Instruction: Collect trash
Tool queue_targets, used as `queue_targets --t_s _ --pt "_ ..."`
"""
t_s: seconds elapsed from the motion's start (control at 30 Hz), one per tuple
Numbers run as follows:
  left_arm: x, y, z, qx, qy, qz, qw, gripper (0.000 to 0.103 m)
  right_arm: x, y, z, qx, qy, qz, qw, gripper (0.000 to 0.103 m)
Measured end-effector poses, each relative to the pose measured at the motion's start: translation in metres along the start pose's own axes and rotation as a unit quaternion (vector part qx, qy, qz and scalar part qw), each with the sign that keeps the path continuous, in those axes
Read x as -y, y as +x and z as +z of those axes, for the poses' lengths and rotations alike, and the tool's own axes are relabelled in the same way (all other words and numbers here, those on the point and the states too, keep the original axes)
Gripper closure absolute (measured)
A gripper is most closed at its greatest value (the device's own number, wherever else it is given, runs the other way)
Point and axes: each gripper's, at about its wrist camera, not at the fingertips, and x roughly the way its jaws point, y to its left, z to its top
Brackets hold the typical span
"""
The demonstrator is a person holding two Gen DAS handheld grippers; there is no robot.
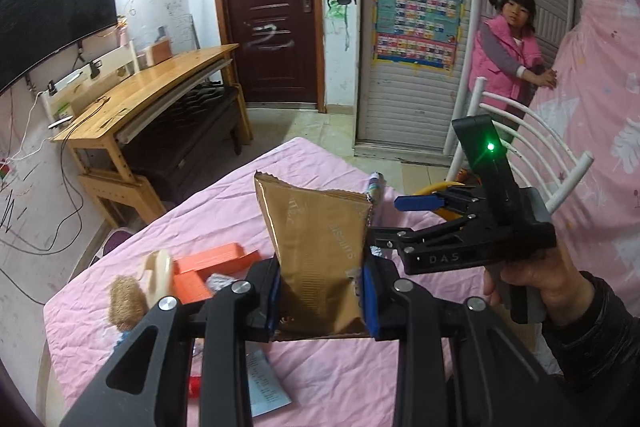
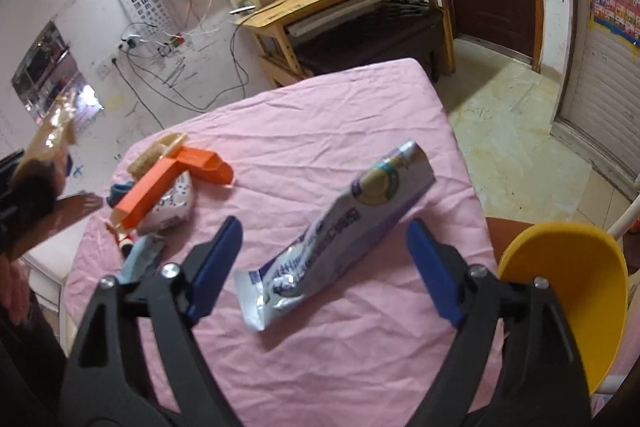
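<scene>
Table (image 2: 320, 99): we work over its pink cloth; loose clutter sits at the left edge.
Bin (image 2: 580, 291): yellow, just off the right edge.
Left gripper (image 1: 320, 297): clamps the gold wrapper (image 1: 316, 251).
Right gripper (image 2: 324, 267): wide, around the silver pouch (image 2: 344, 235), not gripping.
Next: we judge closing on the pouch, then binning both.

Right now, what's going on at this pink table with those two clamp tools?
A person is collecting trash from a pink-covered table with a handheld gripper in each hand. The left gripper is shut on a gold snack bag, held up off the table. The right gripper has its jaws wide open around a silver-purple wrapper, not pressing on it. A yellow bin waits at the table's edge. An orange dustpan and other clutter remain.
</scene>
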Motion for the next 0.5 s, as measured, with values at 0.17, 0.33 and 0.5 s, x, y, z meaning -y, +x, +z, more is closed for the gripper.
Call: queue_targets --t_s 0.17,0.33,0.5 --pt "-0.021 -0.002 -0.005 0.005 -0.013 -0.004 0.9999 0.075 -0.021 0.02 0.008 -0.018 -0.036 -0.07 0.997 0.013" --pt "-0.036 -0.002 -0.008 0.009 -0.026 -0.01 0.9996 0.075 -0.03 0.047 0.012 -0.043 -0.077 -0.118 0.989 0.015" --pt "-0.052 -0.002 -0.01 0.013 -0.039 -0.01 0.9991 0.075 -0.029 0.049 0.007 -0.04 -0.085 -0.118 0.989 0.058"
